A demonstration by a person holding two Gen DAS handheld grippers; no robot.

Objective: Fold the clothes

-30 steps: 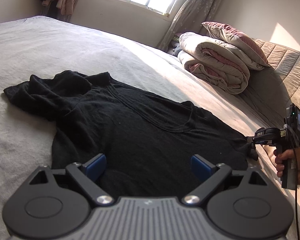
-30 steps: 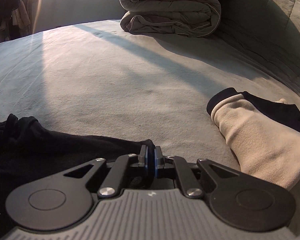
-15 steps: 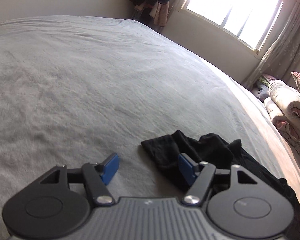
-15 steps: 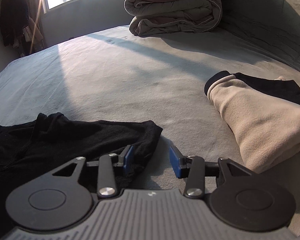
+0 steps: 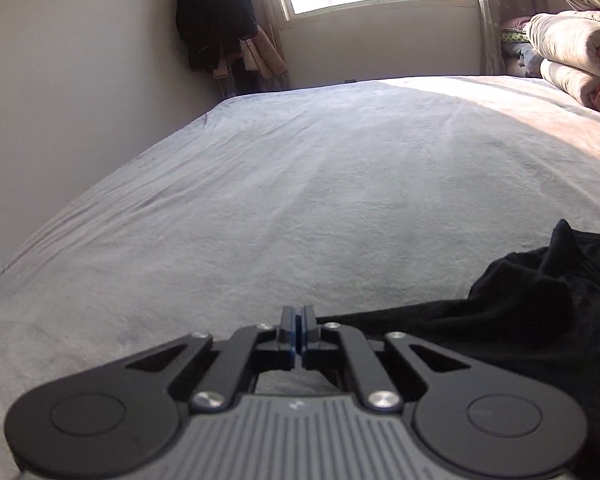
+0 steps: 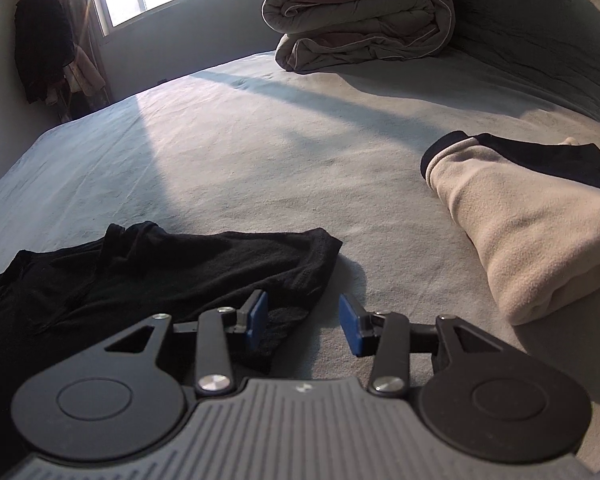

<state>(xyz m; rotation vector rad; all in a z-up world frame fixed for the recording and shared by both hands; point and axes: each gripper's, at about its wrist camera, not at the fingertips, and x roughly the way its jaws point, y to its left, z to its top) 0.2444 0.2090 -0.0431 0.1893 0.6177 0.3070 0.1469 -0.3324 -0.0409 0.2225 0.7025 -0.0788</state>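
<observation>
A: Starting at the left gripper [image 5: 299, 332]: pressed tight together, blue pads face to face, right at the near left edge of the black shirt [image 5: 520, 320]. Cannot tell whether any cloth is caught between them.

B: Over to the right gripper [image 6: 303, 322]: spread wide, holding nothing. Left pad [image 6: 256, 316] hanging over the shirt's near right corner, right pad over bare sheet.

A: Moving outward, finding the shirt rumpled and bunched on the grey bed [image 5: 300, 200], near side, ridges toward the left, not squared into any neat fold.

B: Spotting a beige fleece garment [image 6: 520, 232] well apart on the right, seemingly folded, and a rolled duvet [image 6: 360, 20] far off by the headboard.

A: Reading the step as taking hold of the shirt's near edge at both ends. Could suit either pulling it flat or carrying an edge over for a fold.

B: Next, probably: lowering the right side onto that corner and closing on one thin layer only. Then keeping both ends level, with even tension, to avoid dragging fresh wrinkles across soft, limp fabric.
</observation>
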